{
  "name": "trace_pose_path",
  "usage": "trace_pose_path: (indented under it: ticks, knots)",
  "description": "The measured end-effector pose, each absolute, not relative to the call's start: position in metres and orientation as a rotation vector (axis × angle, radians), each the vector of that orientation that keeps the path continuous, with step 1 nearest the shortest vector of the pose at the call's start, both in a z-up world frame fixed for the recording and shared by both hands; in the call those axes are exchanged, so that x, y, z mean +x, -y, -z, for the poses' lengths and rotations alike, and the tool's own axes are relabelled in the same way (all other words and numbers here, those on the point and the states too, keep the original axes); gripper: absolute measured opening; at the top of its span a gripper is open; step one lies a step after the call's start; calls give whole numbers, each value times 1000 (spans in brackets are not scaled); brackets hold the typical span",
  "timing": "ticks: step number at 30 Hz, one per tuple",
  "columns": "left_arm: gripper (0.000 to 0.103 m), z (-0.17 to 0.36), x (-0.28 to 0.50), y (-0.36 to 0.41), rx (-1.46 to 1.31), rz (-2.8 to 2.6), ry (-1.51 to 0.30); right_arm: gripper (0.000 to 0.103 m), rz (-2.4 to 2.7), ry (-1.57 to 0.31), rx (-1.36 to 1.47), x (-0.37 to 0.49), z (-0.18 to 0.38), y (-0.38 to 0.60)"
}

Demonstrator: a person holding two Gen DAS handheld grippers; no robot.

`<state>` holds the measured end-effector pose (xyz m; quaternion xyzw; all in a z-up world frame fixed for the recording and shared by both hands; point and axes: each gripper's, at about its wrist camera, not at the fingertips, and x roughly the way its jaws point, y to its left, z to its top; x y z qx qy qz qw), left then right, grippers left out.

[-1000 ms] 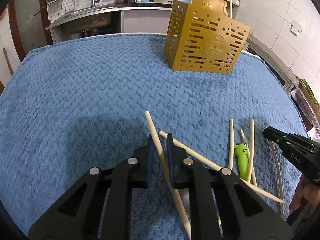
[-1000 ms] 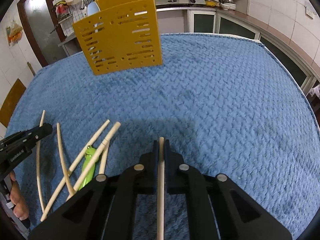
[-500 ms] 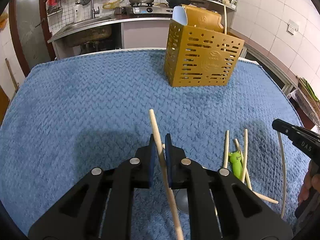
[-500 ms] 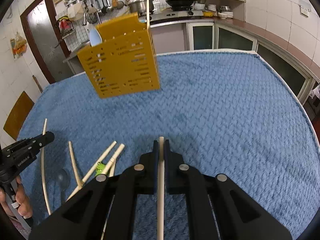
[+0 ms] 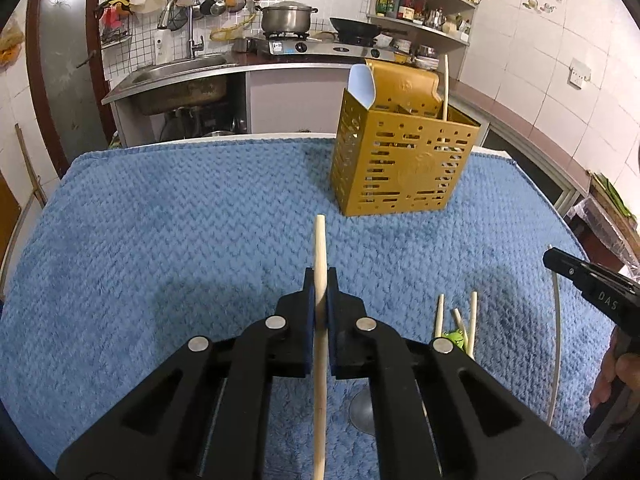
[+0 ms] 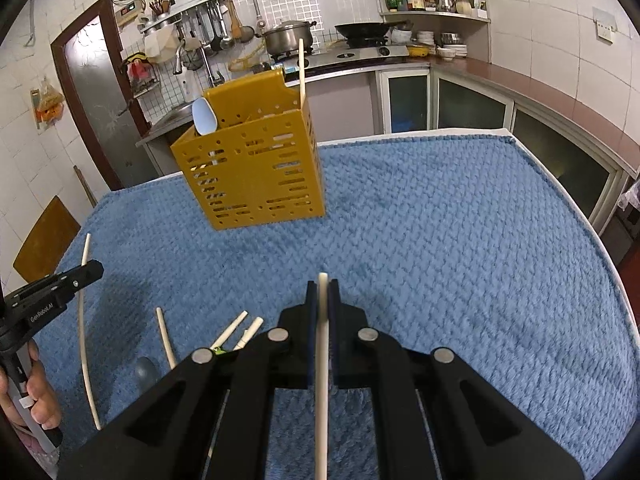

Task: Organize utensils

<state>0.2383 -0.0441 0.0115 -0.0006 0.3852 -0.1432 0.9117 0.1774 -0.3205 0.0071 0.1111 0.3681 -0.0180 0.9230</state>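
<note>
Two chopsticks are already in your grip, one per tool: your left gripper [image 5: 320,280] is clamped on a wooden chopstick [image 5: 320,248], your right gripper [image 6: 322,288] on a paler chopstick [image 6: 322,320]. Each stick runs straight along the fingers with its tip poking out at twelve o'clock, which looks meant to let you aim it down into the yellow holder [image 5: 404,168].

From the left camera, that holder stands on the blue towel [image 5: 180,220] at about one o'clock, well apart from your tips. It already carries one upright chopstick [image 5: 445,88] and a white spoon [image 5: 360,88], so steer for an open slot.

Loose chopsticks [image 5: 456,320] and a green frog piece [image 5: 454,336] lie at four o'clock, near a dark spoon [image 6: 146,370]. Nothing blocks the path to the holder; only your two tools, close side by side, could clash.
</note>
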Motion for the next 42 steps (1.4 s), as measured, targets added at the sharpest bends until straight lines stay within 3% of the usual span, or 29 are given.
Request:
trace_pose_path:
  ticks: [11,42]
  knots:
    - [4,-19,237,37,-37,298,-762,5,27,-727,237,176,-11,319]
    - [4,-96,276,63,-77,357,-600,5,47,-484,184,186,-100,337]
